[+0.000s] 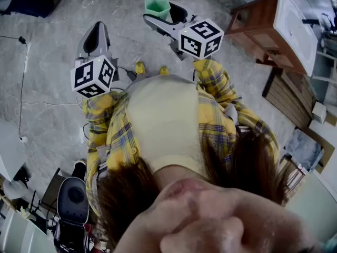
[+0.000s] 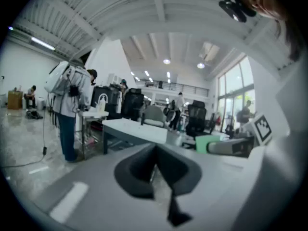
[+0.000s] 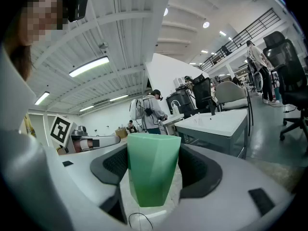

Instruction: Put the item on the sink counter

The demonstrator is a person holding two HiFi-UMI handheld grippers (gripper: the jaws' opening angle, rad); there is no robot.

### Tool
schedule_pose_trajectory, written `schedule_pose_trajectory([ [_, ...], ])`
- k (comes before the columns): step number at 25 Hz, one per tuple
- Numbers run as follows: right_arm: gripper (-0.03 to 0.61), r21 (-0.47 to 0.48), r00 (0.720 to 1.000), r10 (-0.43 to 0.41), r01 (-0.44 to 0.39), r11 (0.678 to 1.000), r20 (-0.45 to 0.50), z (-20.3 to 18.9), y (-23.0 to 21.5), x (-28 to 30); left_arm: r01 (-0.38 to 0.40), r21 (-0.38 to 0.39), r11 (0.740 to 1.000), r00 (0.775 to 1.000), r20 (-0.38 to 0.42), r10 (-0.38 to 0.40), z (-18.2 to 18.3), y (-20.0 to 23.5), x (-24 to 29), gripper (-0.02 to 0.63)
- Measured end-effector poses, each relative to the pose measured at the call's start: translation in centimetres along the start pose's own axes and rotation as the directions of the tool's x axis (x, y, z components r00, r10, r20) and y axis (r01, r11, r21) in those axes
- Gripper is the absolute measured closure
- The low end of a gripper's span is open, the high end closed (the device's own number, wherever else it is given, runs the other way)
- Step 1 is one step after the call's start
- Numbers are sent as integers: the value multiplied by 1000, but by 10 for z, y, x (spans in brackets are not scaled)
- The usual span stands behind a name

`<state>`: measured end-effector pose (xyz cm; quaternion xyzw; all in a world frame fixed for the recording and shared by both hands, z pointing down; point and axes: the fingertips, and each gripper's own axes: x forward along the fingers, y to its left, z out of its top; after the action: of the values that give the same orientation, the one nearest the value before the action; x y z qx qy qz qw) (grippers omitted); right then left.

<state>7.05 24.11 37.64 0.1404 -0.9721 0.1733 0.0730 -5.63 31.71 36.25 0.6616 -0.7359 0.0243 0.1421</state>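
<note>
A green faceted cup (image 3: 153, 170) stands upright between the jaws of my right gripper (image 3: 154, 163), which is shut on its sides. In the head view the cup (image 1: 157, 7) shows at the top, ahead of the right gripper (image 1: 164, 19) and its marker cube. My left gripper (image 1: 95, 38) is held level beside it on the left. Its dark pads (image 2: 139, 170) meet with nothing between them. The sink counter (image 1: 295, 28), a wooden cabinet with a white top, stands at the upper right of the head view, apart from both grippers.
Both grippers hang over a grey marbled floor with a cable (image 1: 23, 62) at the left. An office chair (image 1: 72, 204) is behind at the lower left. A white table (image 3: 221, 121), more chairs and several people stand farther off in the hall.
</note>
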Motion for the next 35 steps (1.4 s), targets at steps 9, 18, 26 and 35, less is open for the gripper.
schedule_pose_trajectory([
  [9,268,-5,1000,4,-4,1000,-17,-1,-3,2,-14,-40,999,1000,4,14,-1,2,0,607],
  [18,268,22,999,22,-22,1000,-25,-3,-1,11,-16,-50,999,1000,3,17,-5,7,1,607],
  [26,268,3,999,25,-25,1000,-30,3,6,40,-1,-51,999,1000,10,1,1,33,7,607],
  [35,268,9,999,16,-16,1000,-33,7,17,76,21,-41,999,1000,4,-21,5,66,12,607],
])
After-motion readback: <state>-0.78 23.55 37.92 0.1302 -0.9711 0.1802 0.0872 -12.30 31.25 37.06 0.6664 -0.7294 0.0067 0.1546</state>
